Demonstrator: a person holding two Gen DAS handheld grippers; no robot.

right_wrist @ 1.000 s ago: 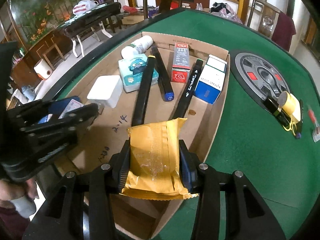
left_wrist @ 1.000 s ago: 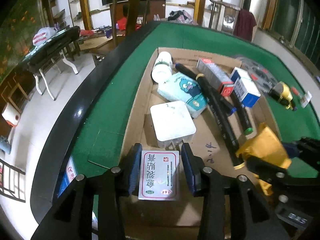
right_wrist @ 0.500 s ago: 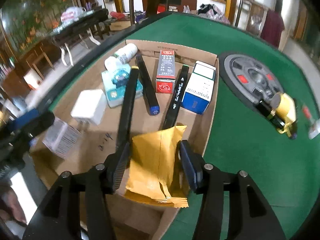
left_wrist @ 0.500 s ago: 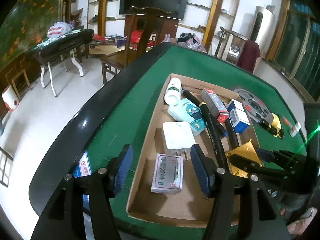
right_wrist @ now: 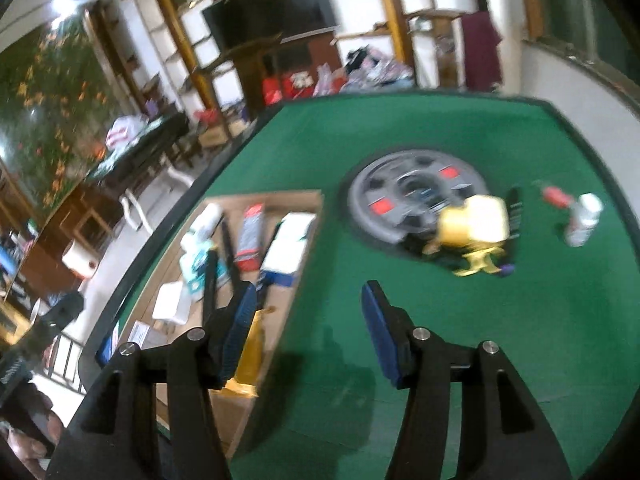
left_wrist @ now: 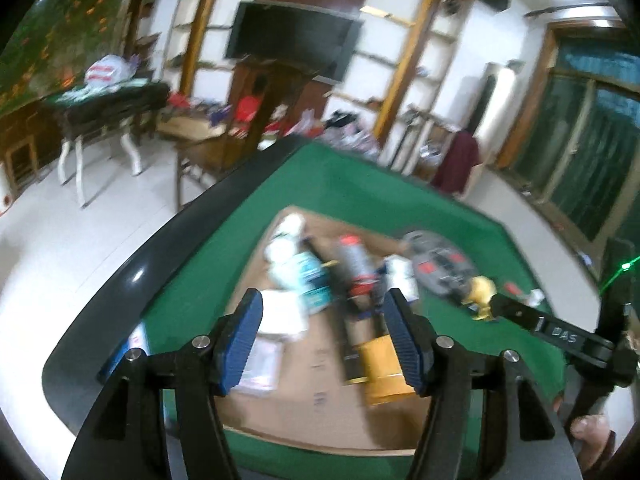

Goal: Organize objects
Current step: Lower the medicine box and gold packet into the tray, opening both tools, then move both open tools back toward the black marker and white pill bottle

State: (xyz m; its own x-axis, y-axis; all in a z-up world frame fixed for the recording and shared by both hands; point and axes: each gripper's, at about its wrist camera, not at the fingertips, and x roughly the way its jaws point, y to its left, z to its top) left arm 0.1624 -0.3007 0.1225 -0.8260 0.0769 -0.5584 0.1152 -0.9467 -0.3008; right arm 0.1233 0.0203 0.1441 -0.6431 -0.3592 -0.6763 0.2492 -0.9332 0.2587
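A flat cardboard box [left_wrist: 320,408] lies on the green felt table. In it are a white printed carton [left_wrist: 260,356], a white adapter [left_wrist: 282,316], a teal tissue pack [left_wrist: 310,280], black markers, a red carton [left_wrist: 356,264] and a yellow packet [left_wrist: 382,372]. My left gripper [left_wrist: 324,340] hovers above the box with its jaws opening and nothing between them. My right gripper [right_wrist: 308,328] hangs over bare felt just right of the box [right_wrist: 280,196], jaws opening and empty. The yellow packet [right_wrist: 248,352] lies in the box's near right corner, behind the right gripper's left finger.
A round grey disc [right_wrist: 408,200] is set in the felt right of the box, with a yellow and black object [right_wrist: 476,228] on its edge. A small white and red item [right_wrist: 582,220] lies further right. The table's black rim [left_wrist: 132,280] runs along the left.
Both grippers opened, let go of the white carton and the yellow packet in the box, and rose. The right gripper swung right, off the box and over the felt.
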